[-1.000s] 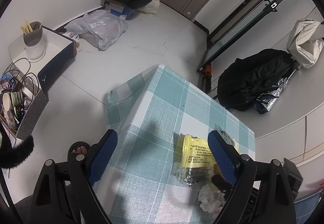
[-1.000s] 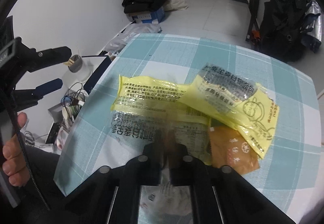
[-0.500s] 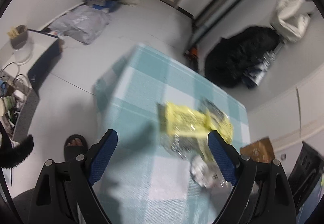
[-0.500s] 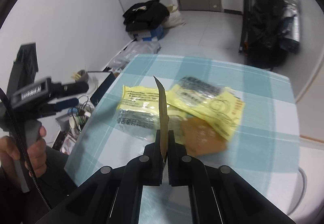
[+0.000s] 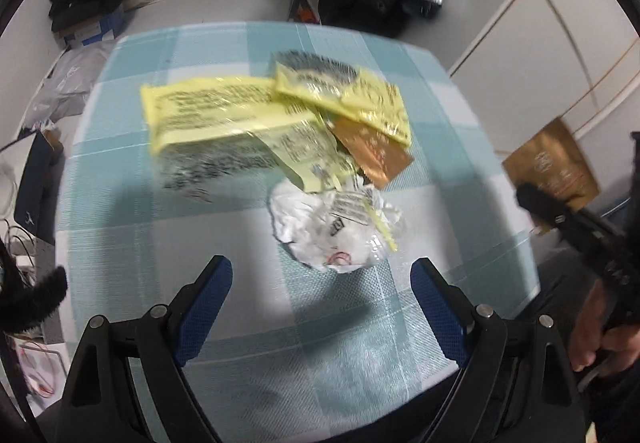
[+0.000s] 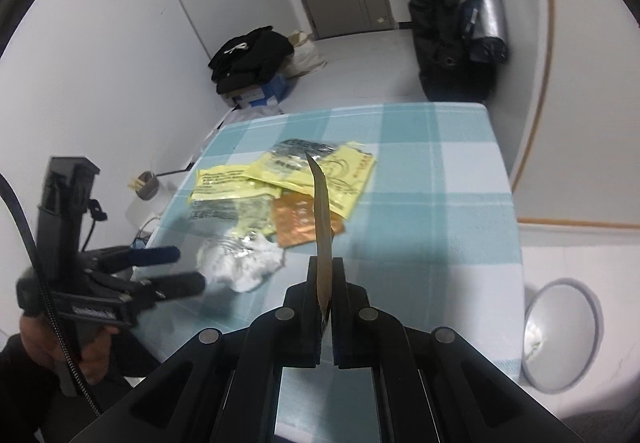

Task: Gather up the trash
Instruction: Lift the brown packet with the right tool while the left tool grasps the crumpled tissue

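Observation:
My right gripper (image 6: 326, 275) is shut on a flat brown packet (image 6: 323, 211), held edge-on above the table; the packet also shows at the right of the left wrist view (image 5: 554, 171). My left gripper (image 5: 320, 275) is open and empty, just in front of a crumpled white wrapper (image 5: 340, 227) on the teal checked table (image 5: 160, 243). Behind the wrapper lie two yellow wrappers (image 5: 224, 111) (image 5: 360, 95) and an orange-brown sachet (image 5: 372, 151). In the right wrist view the left gripper (image 6: 176, 271) sits left of the white wrapper (image 6: 244, 263).
A grey round bin (image 6: 560, 335) stands on the floor right of the table. A black coat (image 6: 448, 23) hangs at the far right. Black clothes on a box (image 6: 252, 59) and a grey bag (image 5: 68, 83) lie on the floor.
My right gripper has lifted the brown packet up and back from the pile. My left gripper has swung over the table to face the crumpled white wrapper.

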